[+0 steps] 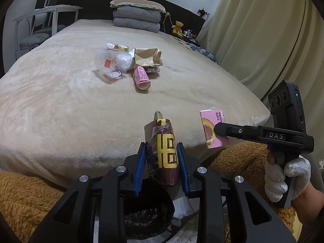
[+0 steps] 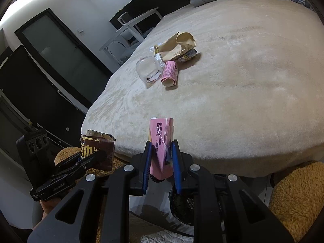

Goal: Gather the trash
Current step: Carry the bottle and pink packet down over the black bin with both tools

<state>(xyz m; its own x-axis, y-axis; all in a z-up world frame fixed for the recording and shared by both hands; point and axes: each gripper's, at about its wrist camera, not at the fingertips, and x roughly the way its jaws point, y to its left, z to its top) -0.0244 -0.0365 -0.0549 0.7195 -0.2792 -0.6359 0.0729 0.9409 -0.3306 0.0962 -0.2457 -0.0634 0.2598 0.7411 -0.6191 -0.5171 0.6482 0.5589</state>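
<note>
Home bedroom — wide bed [image 1: 60,101] under beige blanket, folded quilts [image 1: 136,19] and pillow [image 1: 137,3], teddy bear [image 1: 177,26], curtains [image 1: 253,40]

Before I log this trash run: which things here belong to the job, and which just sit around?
Job: brown wrapper held in left gripper; pink carton held in right gripper; trash pile; lined bin.

Lying about: folded quilts, teddy bear, chair.
</note>
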